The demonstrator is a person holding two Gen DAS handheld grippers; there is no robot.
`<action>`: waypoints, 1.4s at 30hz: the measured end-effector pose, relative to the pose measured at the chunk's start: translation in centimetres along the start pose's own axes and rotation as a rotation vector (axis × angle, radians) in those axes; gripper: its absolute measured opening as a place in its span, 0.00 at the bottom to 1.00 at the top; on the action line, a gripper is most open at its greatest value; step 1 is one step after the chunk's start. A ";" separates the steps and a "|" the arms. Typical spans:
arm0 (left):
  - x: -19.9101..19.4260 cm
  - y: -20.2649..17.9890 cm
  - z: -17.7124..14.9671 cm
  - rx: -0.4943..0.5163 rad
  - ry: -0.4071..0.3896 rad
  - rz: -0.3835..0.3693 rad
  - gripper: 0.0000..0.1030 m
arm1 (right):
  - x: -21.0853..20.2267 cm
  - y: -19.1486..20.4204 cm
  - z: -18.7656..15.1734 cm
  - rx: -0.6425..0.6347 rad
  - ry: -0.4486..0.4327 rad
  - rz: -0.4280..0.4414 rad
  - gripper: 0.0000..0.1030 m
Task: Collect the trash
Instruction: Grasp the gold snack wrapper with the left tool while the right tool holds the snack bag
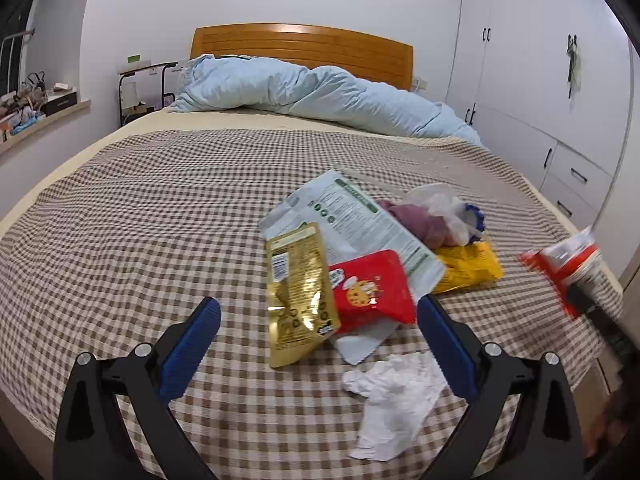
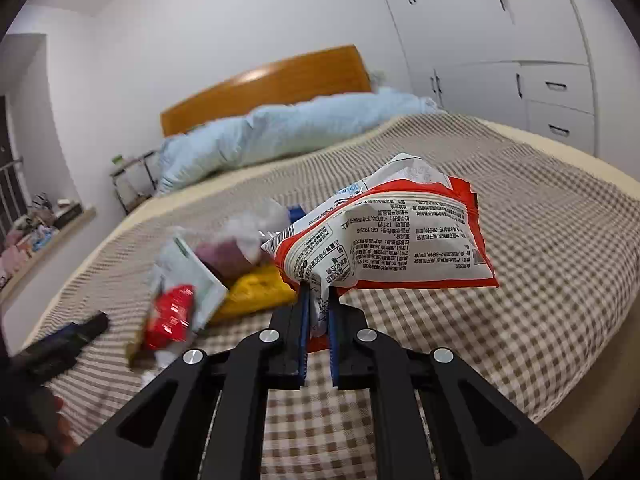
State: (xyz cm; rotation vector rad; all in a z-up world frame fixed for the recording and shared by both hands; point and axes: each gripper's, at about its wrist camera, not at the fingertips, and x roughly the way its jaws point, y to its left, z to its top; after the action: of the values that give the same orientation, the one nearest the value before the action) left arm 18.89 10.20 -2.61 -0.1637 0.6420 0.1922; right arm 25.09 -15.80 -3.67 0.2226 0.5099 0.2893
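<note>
Right now my right gripper (image 2: 319, 300) is clamped on a red and white wrapper (image 2: 400, 236), held clear above the checked bedspread (image 2: 520, 280). My left gripper (image 1: 318, 312) hangs wide open over the pile of wrappers (image 1: 360, 264), touching none.

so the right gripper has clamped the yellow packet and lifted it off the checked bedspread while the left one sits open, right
Not quite: the right gripper is shut on the red and white packet, not the yellow one, as the right wrist view shows. The yellow packet lies on the checked bedspread in the pile. The rest holds: the held packet is off the bedspread, and the left gripper is open.
</note>
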 end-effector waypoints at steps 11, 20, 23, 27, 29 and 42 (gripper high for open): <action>3.6 2.3 0.8 -0.089 0.057 0.014 0.93 | -0.2 1.6 0.1 -0.102 -0.027 0.005 0.08; 8.2 1.6 1.0 -0.063 0.110 0.029 0.79 | 0.0 1.3 0.0 -0.114 -0.022 -0.008 0.08; 9.2 3.3 0.6 -0.199 0.142 -0.062 0.76 | 0.4 1.0 0.0 -0.107 -0.009 -0.009 0.08; 9.8 4.6 0.3 -0.289 0.157 -0.110 0.71 | 0.6 1.4 -0.2 -0.113 0.002 0.000 0.08; 9.8 4.4 0.2 -0.276 0.153 -0.108 0.68 | 0.6 1.7 -0.3 -0.123 0.003 0.003 0.08; 8.0 4.5 -0.3 -0.280 0.141 -0.094 0.39 | 0.5 1.9 -0.4 -0.125 0.002 0.007 0.08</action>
State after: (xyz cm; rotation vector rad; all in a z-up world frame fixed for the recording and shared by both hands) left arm 23.98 15.52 -8.15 -0.4796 0.7445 0.1801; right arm 24.92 -13.81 -3.73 0.1029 0.4913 0.3266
